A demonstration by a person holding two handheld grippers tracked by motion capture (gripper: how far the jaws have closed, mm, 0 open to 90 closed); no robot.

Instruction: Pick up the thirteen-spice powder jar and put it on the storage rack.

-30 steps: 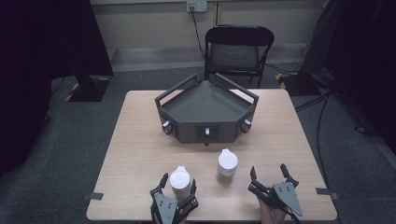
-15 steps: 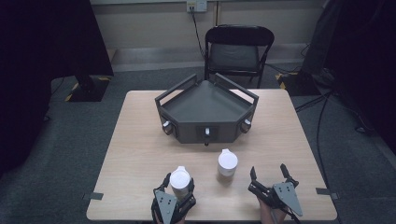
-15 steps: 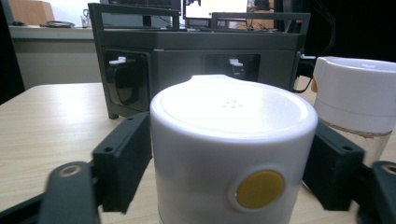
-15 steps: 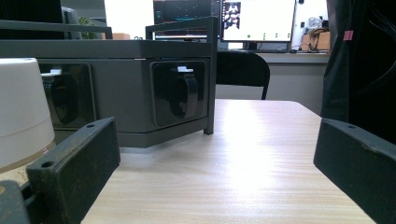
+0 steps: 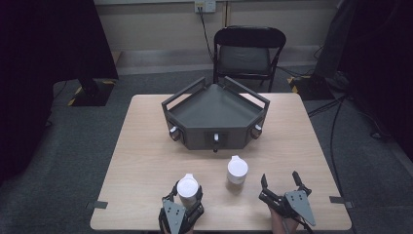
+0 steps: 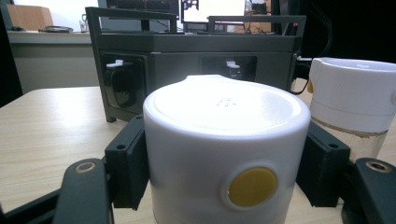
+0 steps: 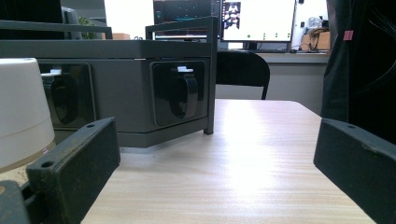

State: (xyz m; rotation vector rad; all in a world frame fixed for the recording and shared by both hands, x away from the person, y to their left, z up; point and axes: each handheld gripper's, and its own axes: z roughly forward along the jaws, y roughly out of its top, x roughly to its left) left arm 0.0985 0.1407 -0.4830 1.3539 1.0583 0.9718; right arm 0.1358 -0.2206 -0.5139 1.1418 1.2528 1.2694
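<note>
A white-lidded container (image 5: 188, 187) with a yellow round button stands near the table's front edge, and my left gripper (image 5: 187, 197) is shut on it. In the left gripper view the black pads (image 6: 128, 165) press both sides of this container (image 6: 224, 107). A second white-lidded container (image 5: 237, 170) with a clear lower body stands free to its right, also seen in the left gripper view (image 6: 352, 100). My right gripper (image 5: 280, 178) rests low at the front right, open with nothing between its fingers (image 7: 77, 161). The second container (image 7: 21, 109) lies left of it.
A dark grey angular box (image 5: 214, 117) with railed sides and front knobs sits mid-table, close behind both containers (image 6: 196, 51) (image 7: 140, 84). A black folding chair (image 5: 248, 53) stands beyond the table's far edge. Bare wood (image 7: 261, 154) lies ahead of the right gripper.
My left gripper and the container in it have shifted very slightly toward the near edge. The right gripper and the free container have not moved.
</note>
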